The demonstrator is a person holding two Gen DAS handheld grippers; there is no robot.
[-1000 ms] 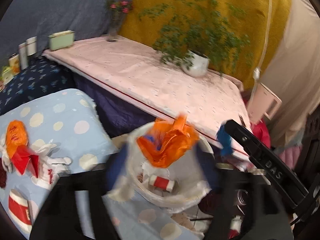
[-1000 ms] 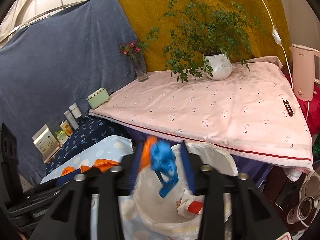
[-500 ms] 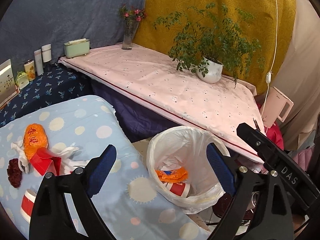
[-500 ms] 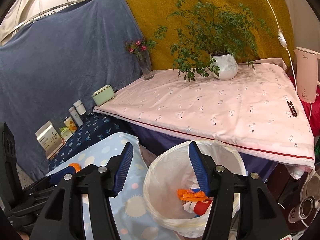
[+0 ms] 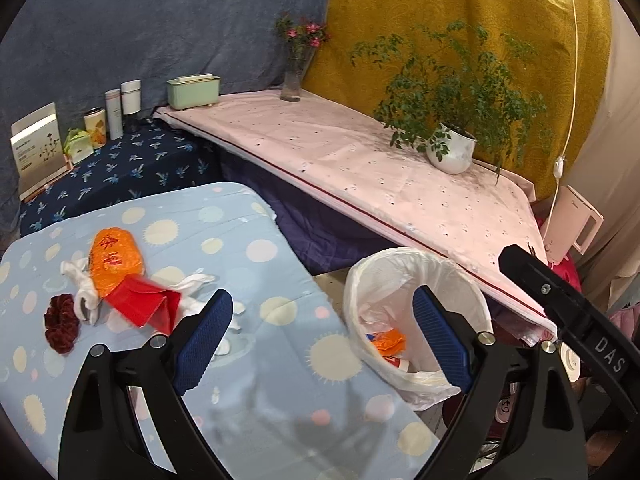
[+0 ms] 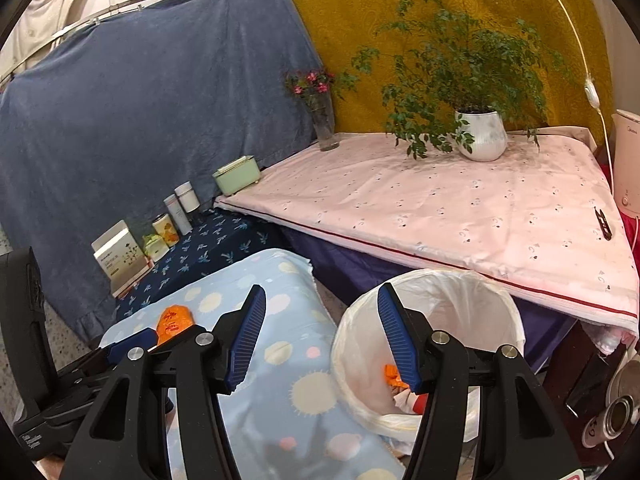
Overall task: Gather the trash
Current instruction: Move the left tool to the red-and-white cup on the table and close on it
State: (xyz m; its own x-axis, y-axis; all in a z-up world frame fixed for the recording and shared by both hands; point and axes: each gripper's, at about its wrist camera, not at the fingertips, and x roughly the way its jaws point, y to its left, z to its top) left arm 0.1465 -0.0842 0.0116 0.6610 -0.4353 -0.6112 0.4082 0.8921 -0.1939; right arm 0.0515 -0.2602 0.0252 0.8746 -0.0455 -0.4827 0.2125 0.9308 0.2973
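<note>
The white-lined bin (image 5: 400,258) stands on the floor right of the blue spotted table (image 5: 280,380). An orange wrapper (image 5: 386,340) and a red-and-white pack lie inside it, also visible in the right wrist view as orange wrapper (image 6: 394,376) in the bin (image 6: 444,280). On the table lie an orange bag (image 5: 114,260), a red carton (image 5: 144,306), white tissue (image 5: 80,280) and a dark red scrunchie (image 5: 60,324). My left gripper (image 5: 320,304) is open and empty over the table edge. My right gripper (image 6: 322,296) is open and empty beside the bin.
A pink-clothed table (image 5: 360,168) behind the bin carries a potted plant (image 5: 452,152), a vase (image 5: 294,80) and a green box (image 5: 194,90). A pale kettle (image 5: 576,228) stands at the right. Tins and a box (image 5: 38,148) stand on a dark blue cloth.
An orange wrapper and a blue one dropped from the jaws into the bin. Both grippers have since swung left, away from the bin and toward the spotted table.
</note>
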